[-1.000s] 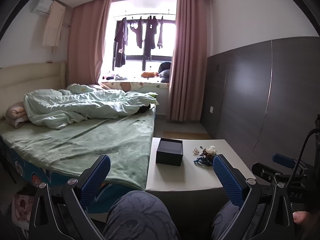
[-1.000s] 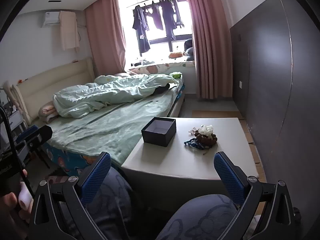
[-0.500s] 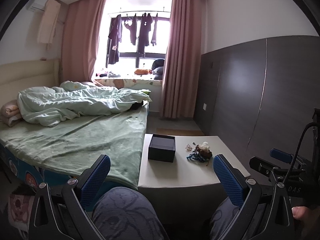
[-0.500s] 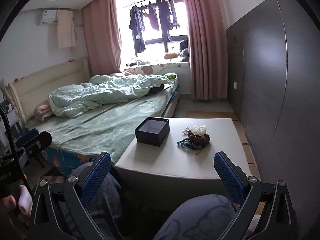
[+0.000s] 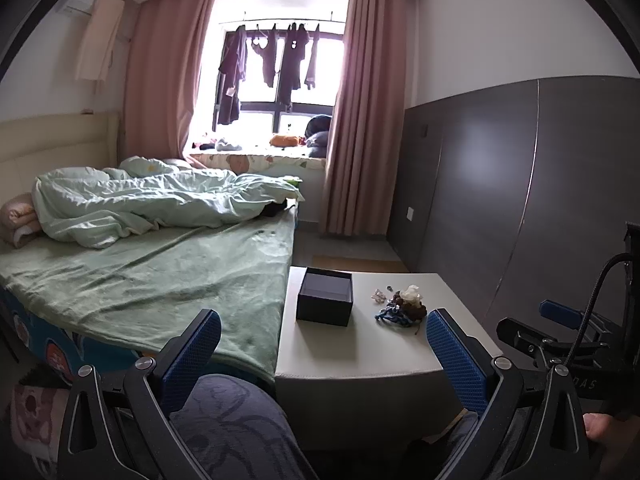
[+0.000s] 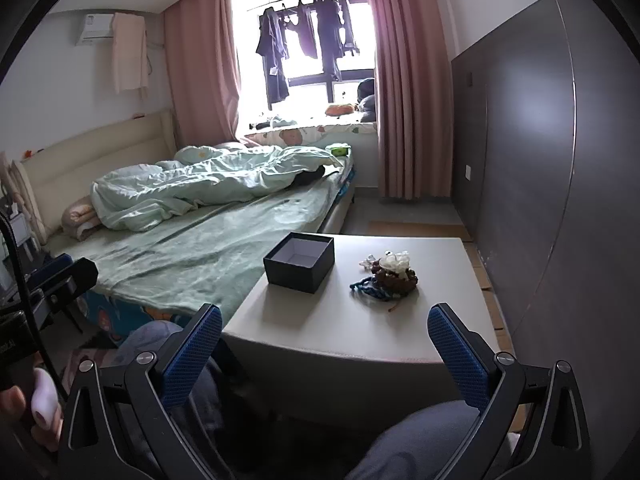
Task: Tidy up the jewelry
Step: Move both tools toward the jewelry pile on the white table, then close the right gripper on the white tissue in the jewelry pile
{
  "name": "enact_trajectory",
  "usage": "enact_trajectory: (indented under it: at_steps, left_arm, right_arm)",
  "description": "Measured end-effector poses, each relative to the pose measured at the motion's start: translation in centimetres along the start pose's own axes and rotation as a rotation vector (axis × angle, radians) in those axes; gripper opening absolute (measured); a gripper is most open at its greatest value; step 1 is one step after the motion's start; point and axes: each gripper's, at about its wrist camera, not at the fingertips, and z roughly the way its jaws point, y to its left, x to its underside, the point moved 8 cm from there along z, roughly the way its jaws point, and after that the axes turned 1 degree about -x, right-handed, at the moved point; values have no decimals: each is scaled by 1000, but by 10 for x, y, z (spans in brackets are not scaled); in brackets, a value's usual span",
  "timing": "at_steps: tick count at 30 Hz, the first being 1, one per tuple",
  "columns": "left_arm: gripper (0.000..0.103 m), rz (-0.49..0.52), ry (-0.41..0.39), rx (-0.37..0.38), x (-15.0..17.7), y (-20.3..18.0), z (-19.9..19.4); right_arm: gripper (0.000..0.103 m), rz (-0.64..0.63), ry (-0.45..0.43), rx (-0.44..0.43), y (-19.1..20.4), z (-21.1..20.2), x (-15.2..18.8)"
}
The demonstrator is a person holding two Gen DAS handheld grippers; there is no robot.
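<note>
A small open black box (image 5: 325,298) (image 6: 299,260) stands on a low white table (image 5: 360,356) (image 6: 344,320). To its right lies a tangled pile of jewelry (image 5: 404,306) (image 6: 390,274): brown beads, a blue cord, white pieces. My left gripper (image 5: 323,356) is open and empty, well short of the table's near edge, above my knee. My right gripper (image 6: 325,352) is open and empty, also short of the near edge. The right gripper also shows in the left wrist view (image 5: 556,322).
A bed with a green sheet (image 5: 152,276) (image 6: 208,248) runs along the table's left side. A dark panelled wall (image 5: 520,200) (image 6: 540,180) is on the right. My knees (image 5: 232,428) (image 6: 420,440) are below the grippers. A curtained window (image 5: 280,92) is at the far end.
Both grippers have drifted slightly, so the table and box sit a little more central and nearer in the views. Both jaws stay open and empty.
</note>
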Motion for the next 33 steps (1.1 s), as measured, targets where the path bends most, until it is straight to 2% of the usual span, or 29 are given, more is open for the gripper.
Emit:
enact_trajectory:
  at_steps: [9, 16, 26, 31, 33]
  left_arm:
    - [103, -8, 16, 13, -6, 2, 24]
    - [103, -18, 22, 30, -15, -3, 49]
    - [101, -21, 68, 43, -15, -12, 98]
    - [98, -28, 100, 36, -9, -16, 124]
    - [95, -32, 110, 26, -7, -19, 134]
  right_arm:
    - [103, 20, 13, -14, -16, 18, -6]
    - [103, 66, 41, -1, -50, 41, -11]
    - [103, 109, 101, -42, -89, 84, -12]
    - [96, 96, 146, -86, -101, 114, -12]
    - [88, 83, 172, -104, -105, 129, -13]
